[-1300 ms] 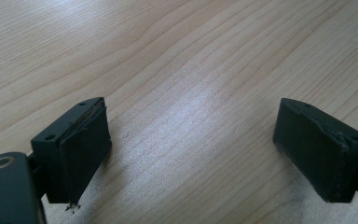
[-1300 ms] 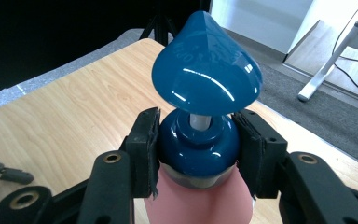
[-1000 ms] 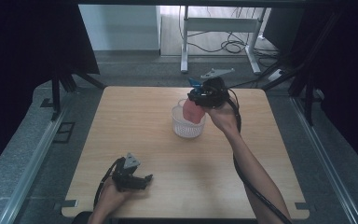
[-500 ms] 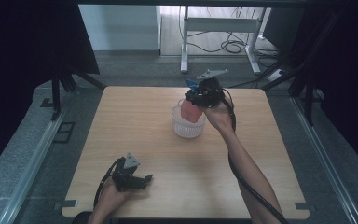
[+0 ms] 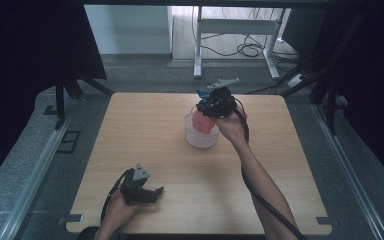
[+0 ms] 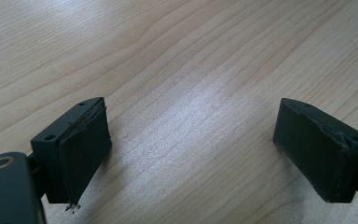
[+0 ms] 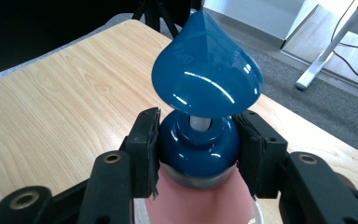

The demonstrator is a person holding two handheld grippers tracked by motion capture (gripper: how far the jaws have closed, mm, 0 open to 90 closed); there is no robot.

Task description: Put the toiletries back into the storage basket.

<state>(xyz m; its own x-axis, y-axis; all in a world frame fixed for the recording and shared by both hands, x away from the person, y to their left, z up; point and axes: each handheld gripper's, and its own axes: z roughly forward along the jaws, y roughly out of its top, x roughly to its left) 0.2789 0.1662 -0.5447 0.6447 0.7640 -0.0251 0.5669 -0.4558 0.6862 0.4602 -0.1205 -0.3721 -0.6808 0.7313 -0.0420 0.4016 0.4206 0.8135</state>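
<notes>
A pink pump bottle (image 5: 202,121) with a glossy blue pump head (image 7: 207,74) hangs upright, its lower part inside a white perforated basket (image 5: 200,140) at the table's middle back. My right gripper (image 5: 212,104) is shut on the bottle's blue collar (image 7: 198,140), one pad pressing on each side. Whether the bottle touches the basket's bottom I cannot tell. My left gripper (image 5: 156,194) lies near the front left edge, open, with bare wood between its pads (image 6: 81,149).
The light wooden table (image 5: 145,130) has bare room to the left of, right of and in front of the basket. Beyond the far edge are grey floor, a white desk leg (image 5: 198,50) and cables. Dark stands flank both sides.
My right gripper has sunk a little with the bottle, deeper into the white basket. The left gripper has stayed where it was.
</notes>
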